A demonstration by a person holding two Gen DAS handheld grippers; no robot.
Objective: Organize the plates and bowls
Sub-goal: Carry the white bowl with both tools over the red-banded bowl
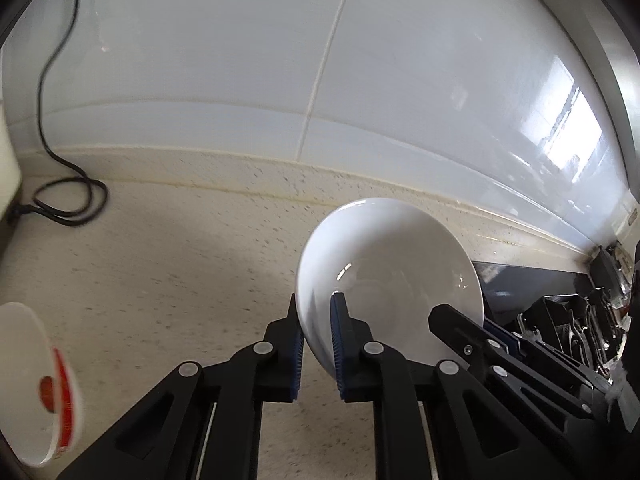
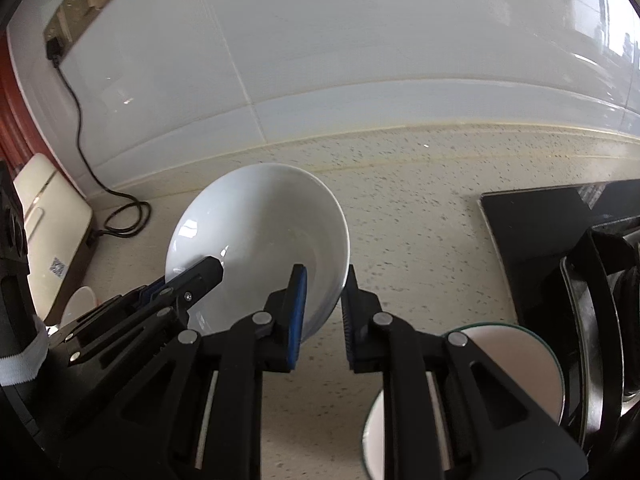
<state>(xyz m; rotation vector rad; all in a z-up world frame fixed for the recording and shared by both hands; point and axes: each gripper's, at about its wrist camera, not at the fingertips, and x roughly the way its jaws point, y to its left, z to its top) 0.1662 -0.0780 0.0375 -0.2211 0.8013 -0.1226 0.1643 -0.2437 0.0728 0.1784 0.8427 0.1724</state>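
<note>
Both grippers pinch one white bowl above the speckled countertop: left gripper clamps its left rim, right gripper its right rim, near the black cooktop edge.

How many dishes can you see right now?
3. White bowl, its rim between the fingers of the left gripper and right gripper; red-patterned bowl at far left; green-rimmed dish beneath the right gripper, partly covered. Others may be hidden.
</note>
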